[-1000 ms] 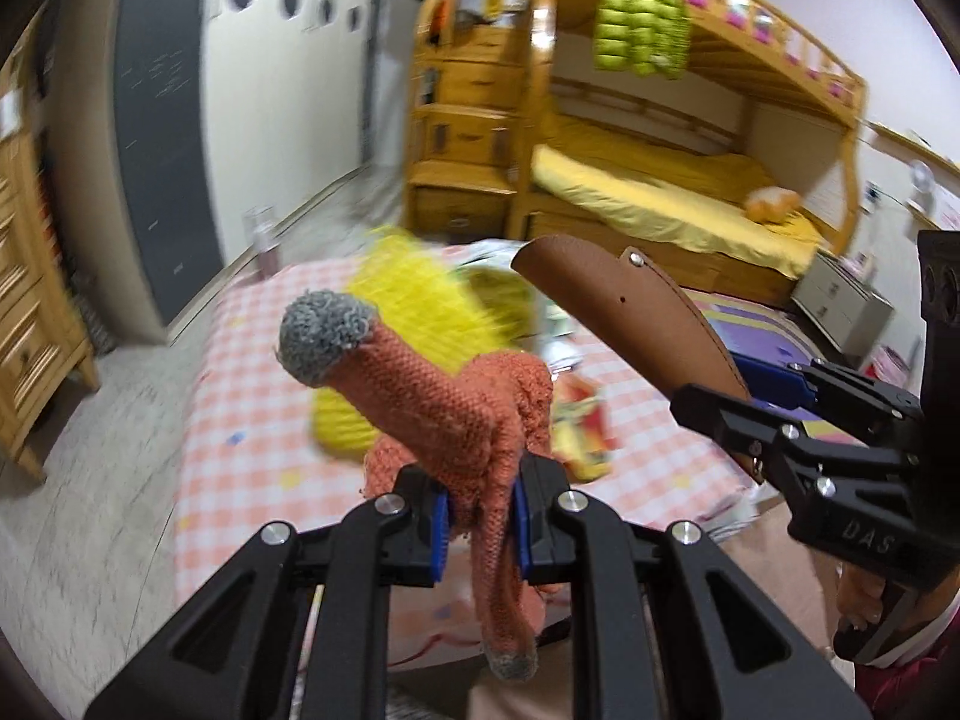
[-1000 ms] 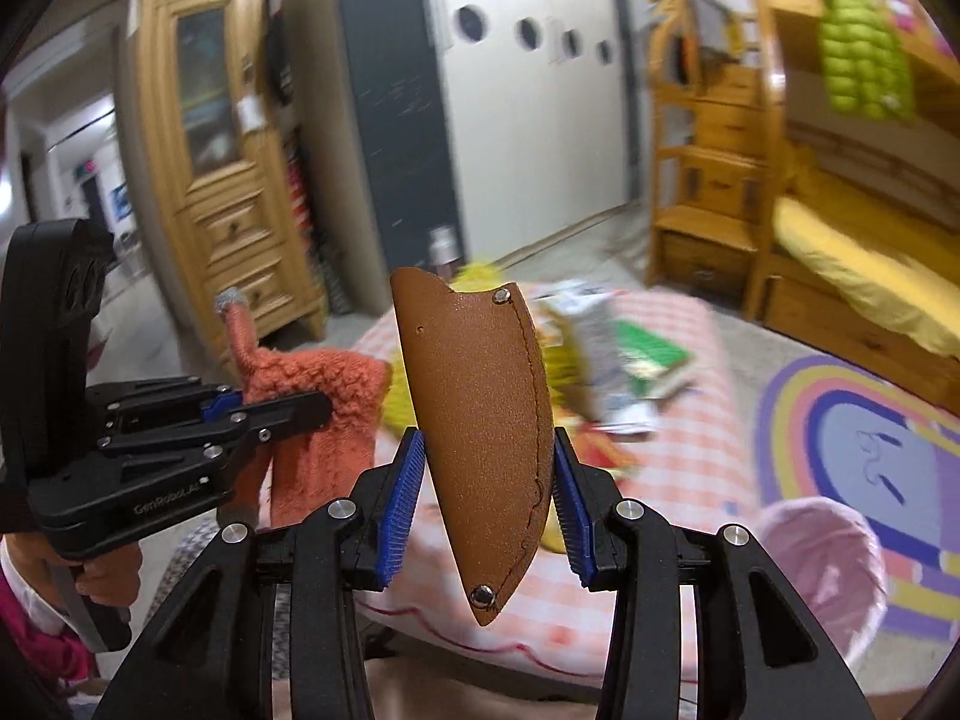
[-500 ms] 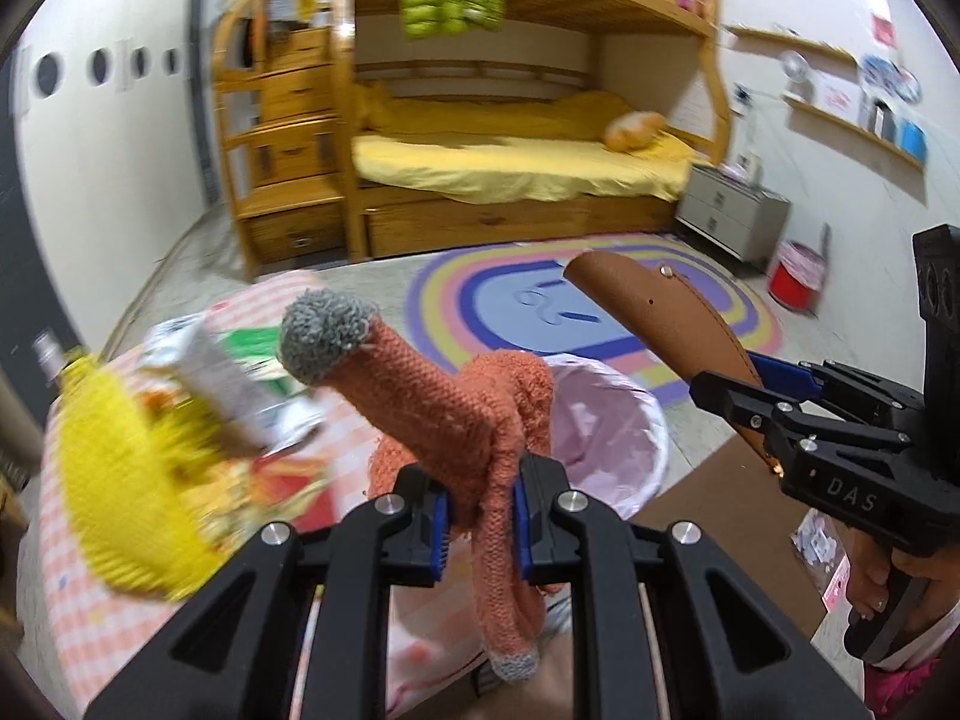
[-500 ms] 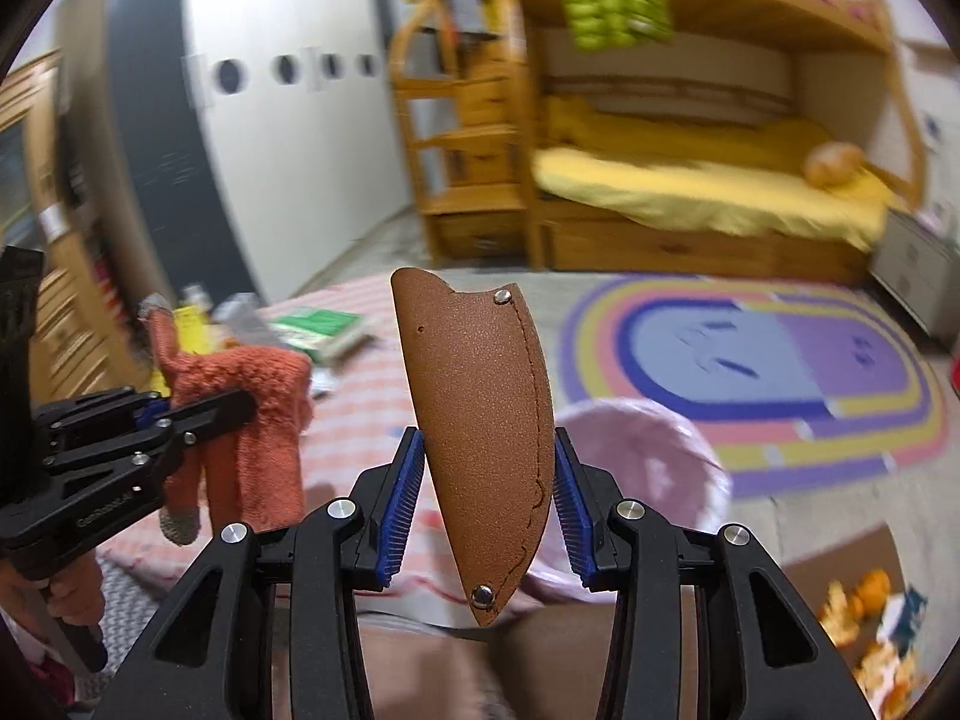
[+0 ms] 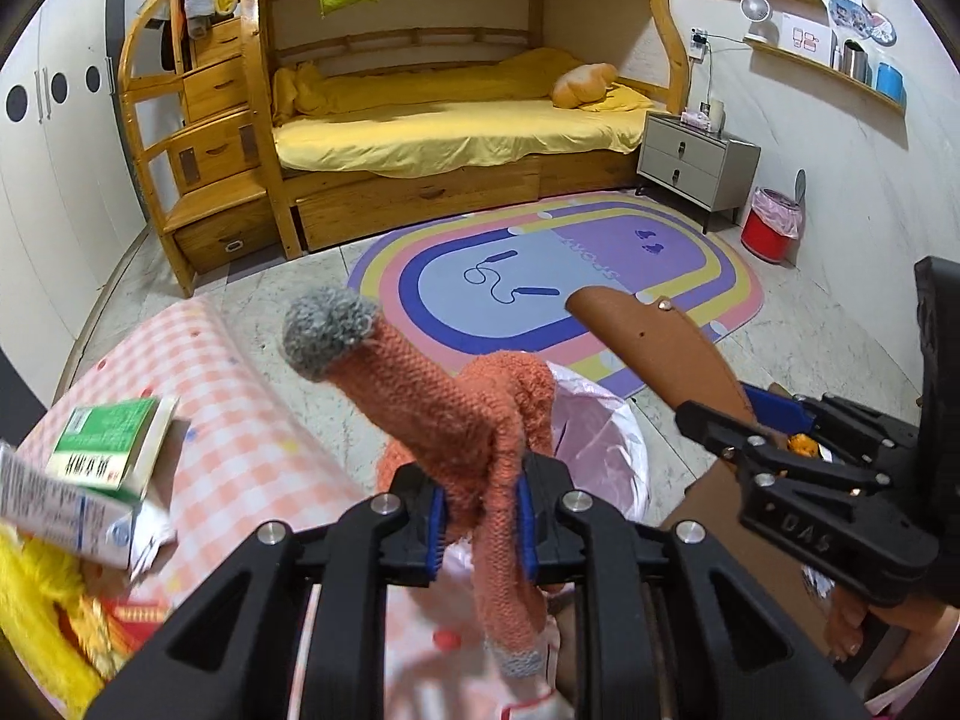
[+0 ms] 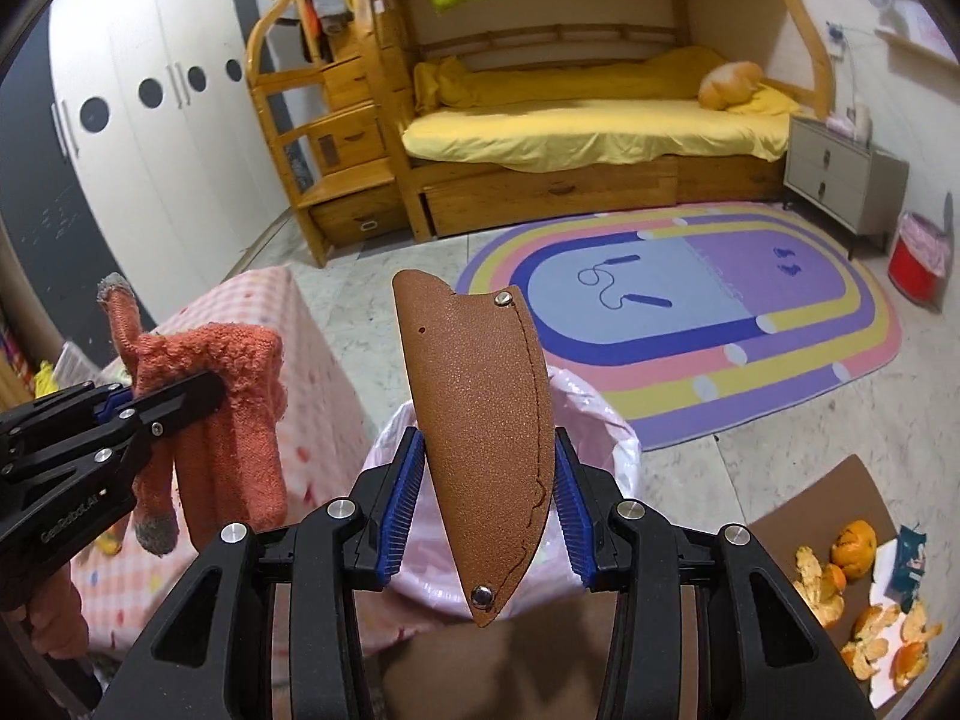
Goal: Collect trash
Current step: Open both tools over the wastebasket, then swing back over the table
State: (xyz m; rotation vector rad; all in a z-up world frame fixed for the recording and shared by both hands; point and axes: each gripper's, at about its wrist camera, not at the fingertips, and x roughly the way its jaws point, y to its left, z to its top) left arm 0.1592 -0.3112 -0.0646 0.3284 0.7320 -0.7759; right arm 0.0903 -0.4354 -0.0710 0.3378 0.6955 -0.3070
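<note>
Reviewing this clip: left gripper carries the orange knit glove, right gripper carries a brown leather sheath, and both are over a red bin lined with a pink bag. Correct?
Not quite. The bin below the left gripper and right gripper is pink, not red: the right wrist view shows the pink-lined bin beneath the brown leather sheath. The red bin stands far off by the nightstand. The orange knit glove is right.

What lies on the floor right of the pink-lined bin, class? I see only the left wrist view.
Observer: Tangerines and peels, scattered across a brown board and white paper.
Operator: And the brown sheath's lower end?
Observer: The brown sheath tapers to a point with a metal rivet, hanging below the right tongs, whose blue pads press both its edges.
</note>
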